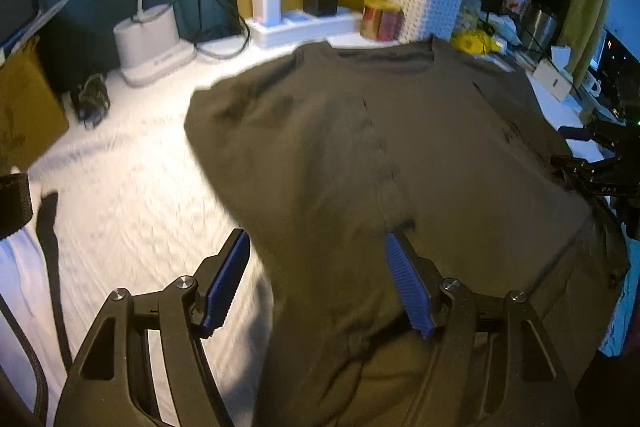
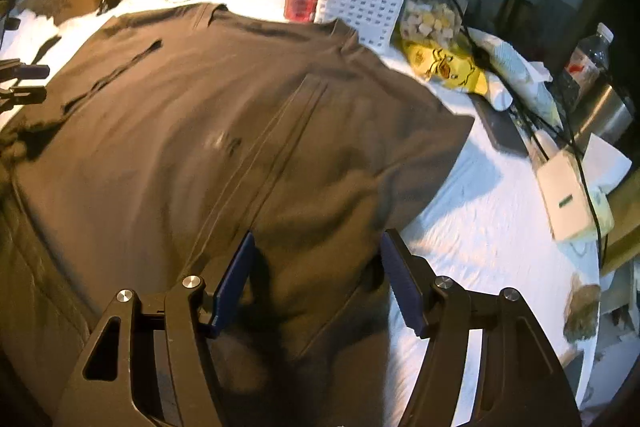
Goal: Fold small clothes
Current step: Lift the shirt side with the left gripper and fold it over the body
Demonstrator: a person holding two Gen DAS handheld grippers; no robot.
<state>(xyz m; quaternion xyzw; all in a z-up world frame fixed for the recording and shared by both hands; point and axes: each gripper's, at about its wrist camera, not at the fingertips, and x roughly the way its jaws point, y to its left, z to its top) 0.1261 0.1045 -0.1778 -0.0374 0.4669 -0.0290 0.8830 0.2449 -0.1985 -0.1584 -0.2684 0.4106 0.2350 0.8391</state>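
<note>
In the left wrist view, the left gripper point(image 1: 316, 275) at lower centre stands wide, nothing pinched, over the shirt's point(image 1: 380, 147) left edge. The shirt lies flat on the white table point(image 1: 132, 187), filling the frame's middle. Its long axis runs bottom to top, collar toward the upper clutter. In the right wrist view, the right gripper point(image 2: 318, 275), also wide and empty, straddles the shirt's point(image 2: 200, 131) right edge. The fold looks about to begin; next, each gripper likely must pinch its edge.
</note>
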